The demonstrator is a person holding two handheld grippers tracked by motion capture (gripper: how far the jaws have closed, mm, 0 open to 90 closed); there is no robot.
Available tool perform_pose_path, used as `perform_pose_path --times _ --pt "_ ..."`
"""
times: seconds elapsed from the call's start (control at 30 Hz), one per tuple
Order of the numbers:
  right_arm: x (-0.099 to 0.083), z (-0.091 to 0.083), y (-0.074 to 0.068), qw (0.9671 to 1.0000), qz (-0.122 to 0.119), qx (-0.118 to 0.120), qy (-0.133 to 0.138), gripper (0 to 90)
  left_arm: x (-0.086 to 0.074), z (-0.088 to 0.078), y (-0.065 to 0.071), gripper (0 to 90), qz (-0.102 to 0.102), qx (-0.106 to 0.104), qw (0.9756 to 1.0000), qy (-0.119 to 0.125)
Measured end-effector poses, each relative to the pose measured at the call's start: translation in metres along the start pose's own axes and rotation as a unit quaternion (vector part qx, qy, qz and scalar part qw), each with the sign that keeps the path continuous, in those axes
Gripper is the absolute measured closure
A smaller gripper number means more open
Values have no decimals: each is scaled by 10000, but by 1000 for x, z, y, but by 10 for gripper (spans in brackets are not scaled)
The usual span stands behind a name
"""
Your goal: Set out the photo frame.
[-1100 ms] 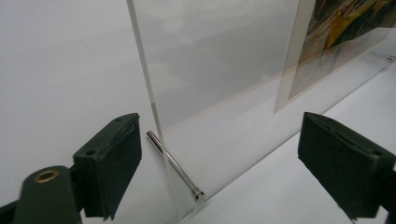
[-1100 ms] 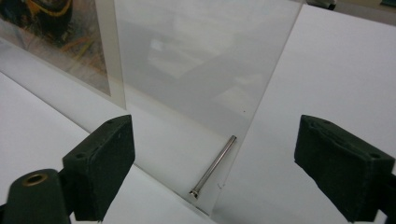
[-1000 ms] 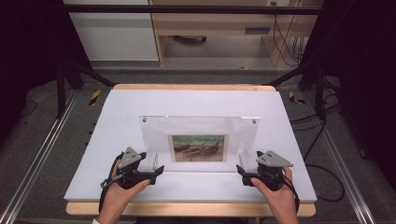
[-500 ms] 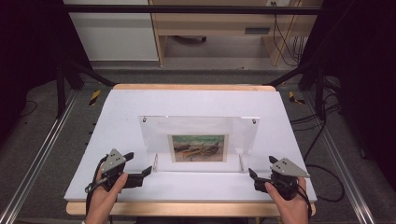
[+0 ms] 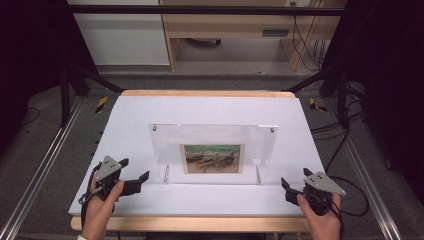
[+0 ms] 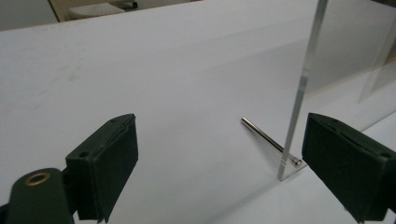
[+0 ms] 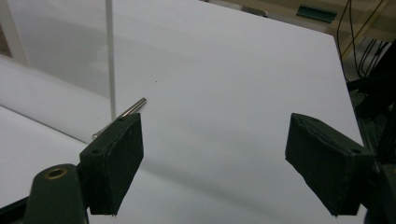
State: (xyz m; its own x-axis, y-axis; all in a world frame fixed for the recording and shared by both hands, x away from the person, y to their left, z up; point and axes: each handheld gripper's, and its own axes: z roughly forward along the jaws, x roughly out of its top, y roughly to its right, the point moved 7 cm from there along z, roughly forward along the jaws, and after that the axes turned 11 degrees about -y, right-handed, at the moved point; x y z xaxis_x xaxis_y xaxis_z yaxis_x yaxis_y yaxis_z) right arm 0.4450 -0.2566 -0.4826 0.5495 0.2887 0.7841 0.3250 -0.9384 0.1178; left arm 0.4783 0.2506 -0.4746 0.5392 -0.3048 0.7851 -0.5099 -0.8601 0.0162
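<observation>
A clear acrylic picture frame (image 5: 260,142) stands upright in the middle of the white tabletop (image 5: 210,107). It holds a small painting of boats (image 5: 212,158) and rests on two metal pins (image 5: 166,174). My left gripper (image 5: 135,169) is open near the front left, a short way from the frame's left edge. In the left gripper view, the gripper (image 6: 229,172) has the acrylic edge (image 6: 303,84) and a pin (image 6: 264,134) between its jaws, farther off. My right gripper (image 5: 295,177) is open at the front right. In the right gripper view, the gripper (image 7: 219,163) holds nothing, with the acrylic edge (image 7: 110,56) and a pin (image 7: 134,107) at the left.
A wooden strip (image 5: 200,223) runs along the table's front edge. Metal rails (image 5: 40,175) flank the table on the floor. Cables (image 5: 345,145) lie to the right, and a cabinet (image 5: 120,35) and a wooden bench (image 5: 230,27) stand behind.
Both hands have drawn back toward the front edge and outward, away from the frame's lower corners. The frame has stayed put.
</observation>
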Motion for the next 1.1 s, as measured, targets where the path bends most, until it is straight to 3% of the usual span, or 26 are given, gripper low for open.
perform_pose_path --times 0.43,0.57,0.87,0.97,1.1 --pt "1 14 19 9994 230 -228 -94 194 -6 3 -19 107 -51 246 9996 -116" --pt "1 24 20 9992 262 -223 -226 178 -8 6 -25 107 -133 273 9993 -197" --pt "1 46 34 9956 480 -582 -563 156 -16 17 -39 80 -278 332 9979 -473" --pt "2 53 36 9949 534 -589 -625 146 -19 22 -44 66 -342 436 9970 -532" --pt "2 59 35 9941 716 -403 -715 114 -18 23 -46 57 -323 463 9972 -483"
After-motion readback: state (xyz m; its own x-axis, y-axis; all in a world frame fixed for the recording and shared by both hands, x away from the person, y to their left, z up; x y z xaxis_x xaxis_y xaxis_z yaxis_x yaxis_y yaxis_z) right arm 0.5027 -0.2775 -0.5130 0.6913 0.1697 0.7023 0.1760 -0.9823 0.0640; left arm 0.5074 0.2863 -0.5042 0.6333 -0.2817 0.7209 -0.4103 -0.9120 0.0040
